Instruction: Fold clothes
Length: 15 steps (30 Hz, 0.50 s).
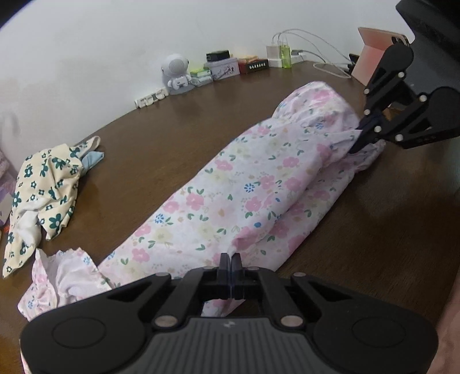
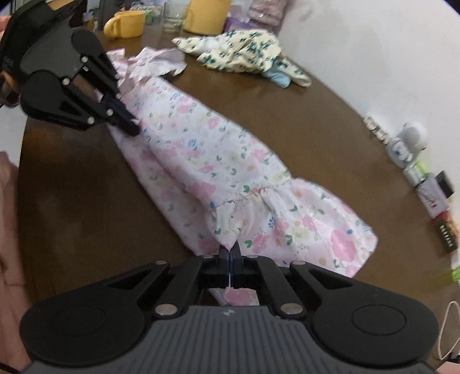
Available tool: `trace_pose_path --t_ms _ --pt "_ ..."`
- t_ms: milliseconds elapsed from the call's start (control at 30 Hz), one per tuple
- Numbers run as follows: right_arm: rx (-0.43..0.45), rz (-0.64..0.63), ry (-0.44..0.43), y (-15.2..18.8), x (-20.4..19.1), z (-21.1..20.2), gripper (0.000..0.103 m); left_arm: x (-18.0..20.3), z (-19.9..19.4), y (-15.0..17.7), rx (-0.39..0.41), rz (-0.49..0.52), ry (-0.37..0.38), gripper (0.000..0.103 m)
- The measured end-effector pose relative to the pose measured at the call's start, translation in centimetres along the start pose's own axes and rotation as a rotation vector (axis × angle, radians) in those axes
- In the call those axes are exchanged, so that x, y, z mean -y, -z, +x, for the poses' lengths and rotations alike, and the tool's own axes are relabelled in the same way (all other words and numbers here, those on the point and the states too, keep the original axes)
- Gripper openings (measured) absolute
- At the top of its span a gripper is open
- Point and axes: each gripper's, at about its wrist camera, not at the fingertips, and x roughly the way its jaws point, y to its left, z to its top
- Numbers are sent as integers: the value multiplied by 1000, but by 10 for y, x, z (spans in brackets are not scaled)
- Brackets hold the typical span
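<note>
Pink floral dress [image 1: 230,195] is lying lengthwise on the brown wood table [image 1: 172,120], thin crinkly cotton-ish fabric w/ small pink, blue and green flowers. It's folded over along its length, so it reads as a long narrow strip w/ a soft ridge down the middle. Gathered ruffle hem [image 2: 302,218] fans out at one end; frilly sleeve bits [image 1: 66,273] are bunched at the other.

Left gripper [image 1: 231,259] sits low at the sleeve end, fingers pinched together on a peak of the dress fabric, a bit of cloth poking out behind them. Right gripper [image 2: 230,250] is doing the same at the hem end, jaws squeezed tight on a fold just by the ruffle seam. Each one shows up in the other's cam: right [image 1: 362,138] coming in from the side, angled down into the cloth, left [image 2: 129,126] likewise.

Other stuff: a crumpled cream garment w/ dark green flowers [image 1: 43,195] beside the dress, not touching it afaict. White astronaut figure [image 1: 178,74] and small boxes [image 1: 224,67] along the wall, yellow mug [image 2: 126,24] at the far table edge.
</note>
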Motion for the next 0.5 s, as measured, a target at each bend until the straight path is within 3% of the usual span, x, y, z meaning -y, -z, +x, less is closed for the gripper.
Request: trace_pose_path --t_ms 133,200,367,400,500 --pt "-10 26 -39 3 4 -1 1 -2 3 1 -2 6 0 0" --pt "8 69 -76 2 10 -9 8 -1 3 1 0 9 -2 0" --pt "218 270 -232 -11 38 -47 45 1 2 3 5 12 -6 0" --pt "273 313 -249 -15 44 -51 48 2 1 3 6 11 -7 0" --pt "296 377 -170 -31 47 -29 48 3 0 4 10 6 -10 0"
